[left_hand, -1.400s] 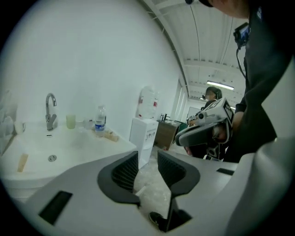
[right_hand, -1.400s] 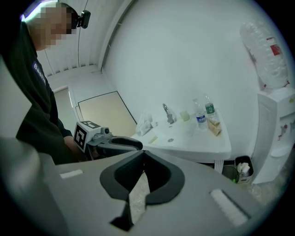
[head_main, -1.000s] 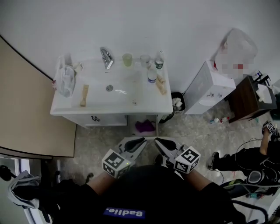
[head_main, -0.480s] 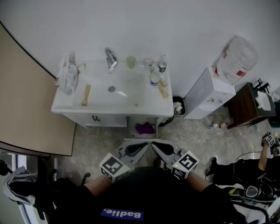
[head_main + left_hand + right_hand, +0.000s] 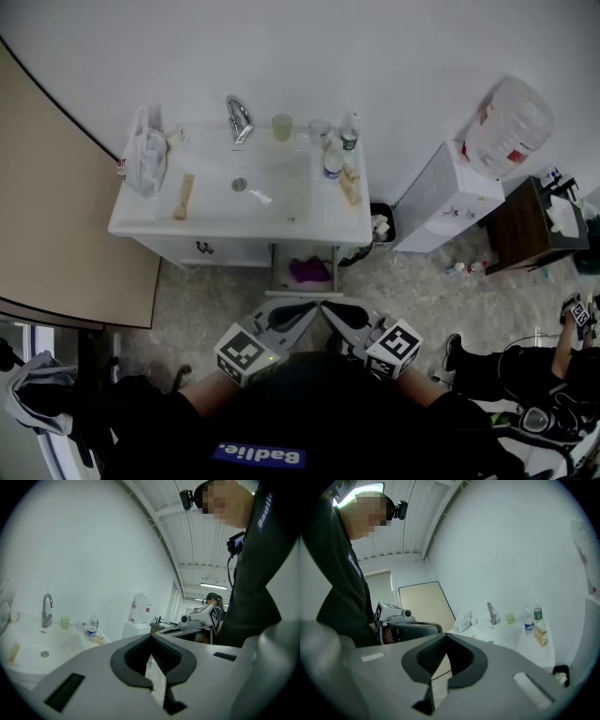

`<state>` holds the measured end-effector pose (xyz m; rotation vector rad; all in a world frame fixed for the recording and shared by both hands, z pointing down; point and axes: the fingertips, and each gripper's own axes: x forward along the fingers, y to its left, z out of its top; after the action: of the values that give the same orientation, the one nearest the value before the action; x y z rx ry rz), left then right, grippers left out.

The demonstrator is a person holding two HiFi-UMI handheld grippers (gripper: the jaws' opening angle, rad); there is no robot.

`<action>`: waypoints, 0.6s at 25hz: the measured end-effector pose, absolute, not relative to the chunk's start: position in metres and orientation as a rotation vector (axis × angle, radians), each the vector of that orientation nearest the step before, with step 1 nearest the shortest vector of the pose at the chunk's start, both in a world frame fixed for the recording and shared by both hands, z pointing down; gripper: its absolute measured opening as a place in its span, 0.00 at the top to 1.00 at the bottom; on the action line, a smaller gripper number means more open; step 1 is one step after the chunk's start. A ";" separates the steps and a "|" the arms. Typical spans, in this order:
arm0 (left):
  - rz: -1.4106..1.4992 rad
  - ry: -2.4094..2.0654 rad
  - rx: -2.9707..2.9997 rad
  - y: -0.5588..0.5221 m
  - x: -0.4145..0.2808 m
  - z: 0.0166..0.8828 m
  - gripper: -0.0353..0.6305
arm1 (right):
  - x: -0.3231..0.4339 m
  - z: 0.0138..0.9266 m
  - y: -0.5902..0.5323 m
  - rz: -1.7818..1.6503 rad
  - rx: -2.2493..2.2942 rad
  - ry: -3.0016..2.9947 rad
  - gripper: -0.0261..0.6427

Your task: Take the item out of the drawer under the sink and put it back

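Close to the person's body, the left tool (image 5: pixel 307 307) and the right tool (image 5: pixel 330 307) are both clenched on nothing, tips pointing toward each other. Beyond them, the purple item (image 5: pixel 309 272) lies in the open drawer (image 5: pixel 302 288) under the white sink (image 5: pixel 234 225), well apart from both tools.

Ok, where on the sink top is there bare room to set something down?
The front strip of the sink top is mostly bare, from below the stick to the right corner. Back right is crowded with the cup and bottles; the bag fills the left end.
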<state>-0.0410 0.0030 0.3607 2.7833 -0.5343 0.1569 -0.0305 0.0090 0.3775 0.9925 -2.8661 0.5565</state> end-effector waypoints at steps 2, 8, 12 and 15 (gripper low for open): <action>0.156 -0.533 2.784 0.004 -0.041 0.360 0.94 | -0.032 0.376 0.010 0.554 0.994 -2.873 0.96; 0.155 -0.520 2.792 0.008 -0.042 0.360 0.94 | -0.034 0.377 0.013 0.550 0.984 -2.872 0.96; 0.151 -0.514 2.788 0.009 -0.042 0.362 0.94 | -0.035 0.375 0.012 0.545 0.994 -2.879 0.96; 0.152 -0.510 2.787 0.010 -0.041 0.364 0.94 | -0.035 0.379 0.014 0.556 0.994 -2.873 0.96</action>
<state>-0.0415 0.0102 0.3644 2.7866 -0.5095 0.1525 -0.0347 0.0137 0.3787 0.9938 -2.8726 0.5558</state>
